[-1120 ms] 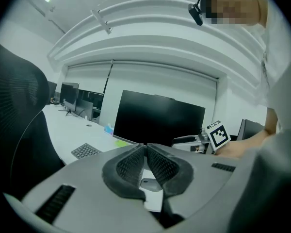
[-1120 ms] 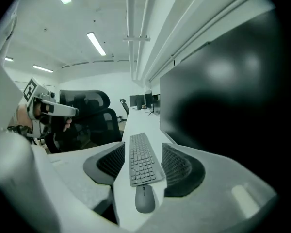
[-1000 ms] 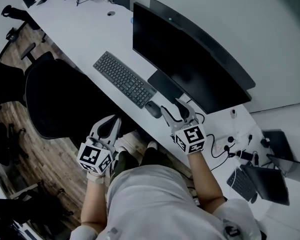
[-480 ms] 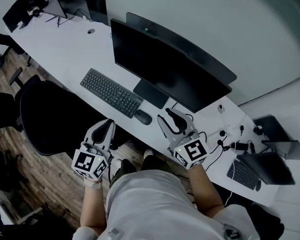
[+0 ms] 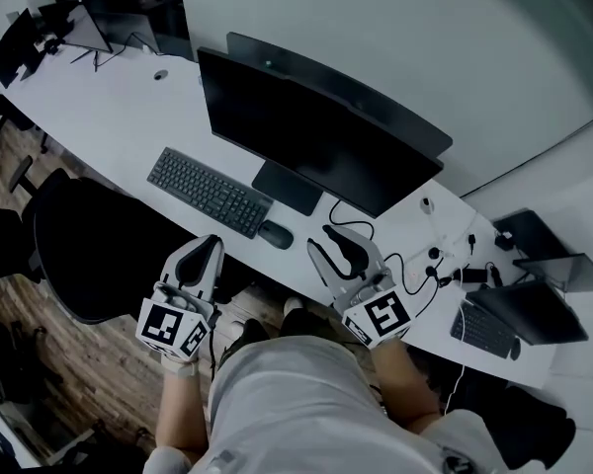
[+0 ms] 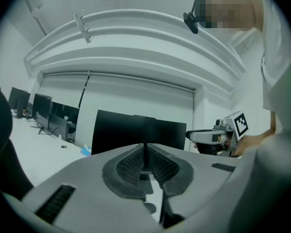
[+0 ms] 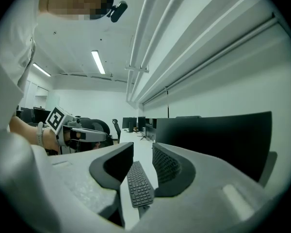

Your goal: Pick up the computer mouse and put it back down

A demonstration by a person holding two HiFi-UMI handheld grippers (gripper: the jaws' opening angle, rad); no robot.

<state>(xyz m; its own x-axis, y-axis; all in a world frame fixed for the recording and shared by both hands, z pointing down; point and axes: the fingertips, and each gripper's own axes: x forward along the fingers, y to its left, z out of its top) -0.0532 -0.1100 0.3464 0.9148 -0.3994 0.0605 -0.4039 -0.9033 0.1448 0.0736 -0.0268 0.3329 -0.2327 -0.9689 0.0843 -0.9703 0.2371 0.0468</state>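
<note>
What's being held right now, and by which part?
Nothing. The mouse lies on the desk; the left gripper is shut empty, the right gripper is closing on nothing.

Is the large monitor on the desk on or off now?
Off or asleep: the monitor screen is evenly black in the head view and both gripper views, with no image or glow.

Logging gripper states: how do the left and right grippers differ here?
Jaws: left gripper has them together; right gripper has them apart and closing, nothing between. Place: left gripper is off the desk edge by the chair; right gripper is over the desk beside the mouse. Both are empty.
</note>
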